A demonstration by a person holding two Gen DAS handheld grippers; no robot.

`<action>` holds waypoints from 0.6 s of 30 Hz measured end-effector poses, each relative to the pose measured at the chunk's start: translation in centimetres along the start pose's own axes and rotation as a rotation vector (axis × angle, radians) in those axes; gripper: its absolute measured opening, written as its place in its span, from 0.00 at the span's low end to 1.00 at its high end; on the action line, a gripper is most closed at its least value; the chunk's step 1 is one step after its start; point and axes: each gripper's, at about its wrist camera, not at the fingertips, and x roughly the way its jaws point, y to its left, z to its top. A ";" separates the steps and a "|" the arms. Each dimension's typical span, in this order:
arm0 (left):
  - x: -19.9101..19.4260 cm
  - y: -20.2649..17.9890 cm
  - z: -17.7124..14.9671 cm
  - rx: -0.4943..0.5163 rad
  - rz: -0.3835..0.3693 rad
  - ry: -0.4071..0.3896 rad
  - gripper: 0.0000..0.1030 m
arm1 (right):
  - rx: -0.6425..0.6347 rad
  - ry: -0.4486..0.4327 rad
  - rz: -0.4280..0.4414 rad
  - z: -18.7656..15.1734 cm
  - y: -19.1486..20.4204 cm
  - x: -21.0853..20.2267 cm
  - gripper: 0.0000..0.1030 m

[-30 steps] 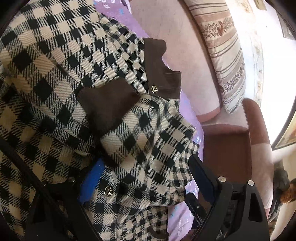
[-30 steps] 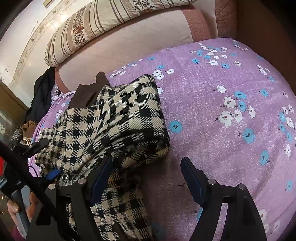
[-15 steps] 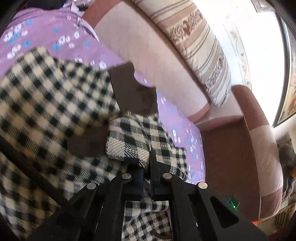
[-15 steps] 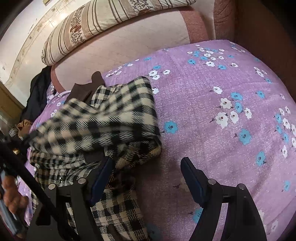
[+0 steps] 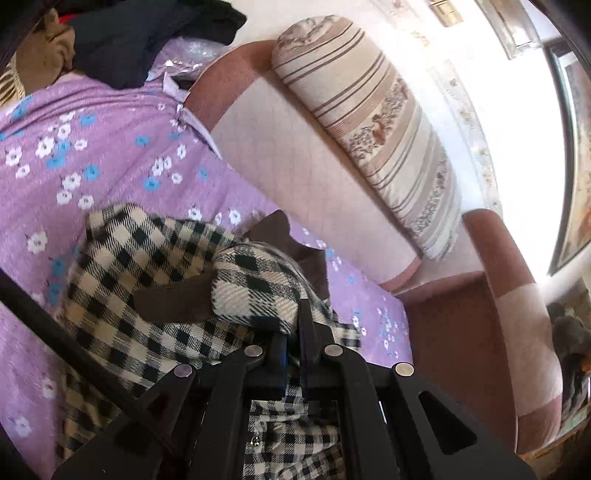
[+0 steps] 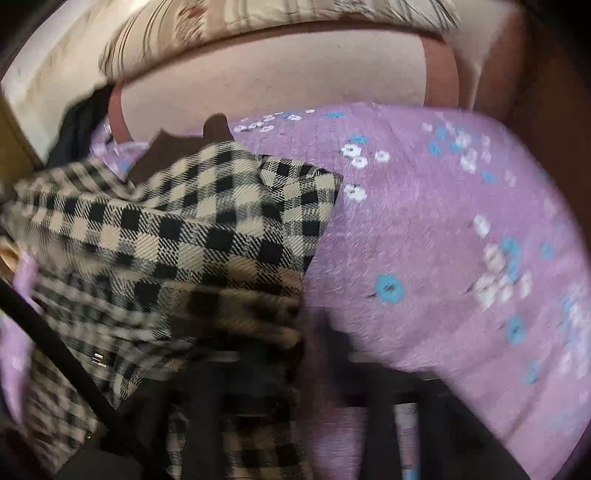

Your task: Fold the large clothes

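A black-and-cream checked coat [image 5: 155, 266] with brown collar and trim lies bunched on the purple flowered sofa cover [image 5: 92, 155]. My left gripper [image 5: 293, 332] is shut on a fold of the checked coat near its brown trim. In the right wrist view the coat [image 6: 192, 229] fills the left half, lying on the purple cover [image 6: 443, 229]. My right gripper [image 6: 314, 332] is blurred by motion; its fingers look closed together at the coat's lower edge, and I cannot tell if cloth is between them.
A striped bolster pillow [image 5: 369, 129] leans on the pink sofa back [image 5: 288, 166]. Dark clothes [image 5: 140, 33] are piled at the sofa's far end. The brown armrest [image 5: 517, 314] bounds the seat on the right.
My left gripper stayed shut on the coat fold and pulled back, showing more purple cover. My right gripper went from wide open to closed at the coat's edge while moving fast.
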 end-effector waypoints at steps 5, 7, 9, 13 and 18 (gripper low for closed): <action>0.8 2.8 -3.5 0.129 0.158 0.064 0.04 | -0.042 -0.036 -0.093 -1.2 0.8 -2.8 0.18; 2.4 5.7 -5.3 0.094 0.254 0.136 0.04 | -0.073 0.074 -0.075 -2.8 1.0 -1.3 0.18; 3.1 8.2 -6.3 0.033 0.279 0.167 0.04 | -0.053 0.128 0.009 -4.1 0.3 -1.2 0.18; 2.3 8.0 -6.0 0.057 0.263 0.147 0.04 | 0.050 0.046 0.079 -3.9 -3.1 -4.8 0.50; 1.2 6.7 -6.2 0.128 0.257 0.090 0.04 | 0.192 -0.033 0.140 -1.2 -5.7 -5.1 0.70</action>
